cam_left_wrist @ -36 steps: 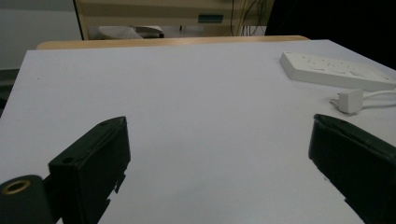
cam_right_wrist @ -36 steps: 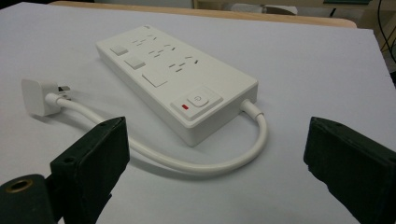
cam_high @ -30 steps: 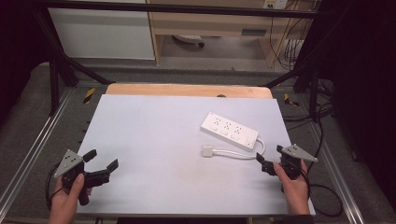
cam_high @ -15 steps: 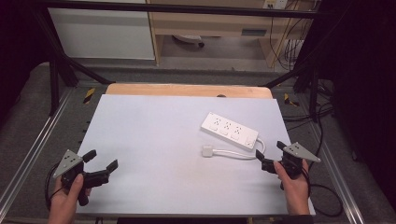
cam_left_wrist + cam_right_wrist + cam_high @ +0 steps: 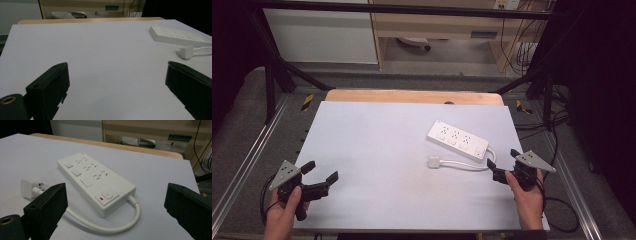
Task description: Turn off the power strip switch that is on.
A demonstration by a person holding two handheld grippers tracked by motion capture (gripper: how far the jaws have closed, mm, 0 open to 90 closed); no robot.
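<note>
Item 1, left claw (image 5: 321,176): I hold it at the near left corner of the bench (image 5: 377,150), jaws spread wide, nothing between them. In the left gripper view the jaws frame bare white surface, with the strip and plug far off to the upper right.

Item 2, right claw (image 5: 503,164): I hold it at the near right edge of the bench, jaws released and wide apart, gripping nothing. It points toward the switch end of the strip and sits near the cord's loop, apart from it as far as I can tell.

Item 3, cord (image 5: 110,228): white, leaves the strip's near end, curves in a loop close before the right claw, then runs left along the bench to the plug.

Item 4, plug (image 5: 434,161): white, lies flat on the bench, just in front of the strip and apart from it, prongs pointing toward the strip in the right gripper view.

Item 5, strip (image 5: 458,140): white power strip, three socket groups, one switch with a red mark at the near end. It lies flat on the right half of the bench, set at a slant, beyond the plug.
</note>
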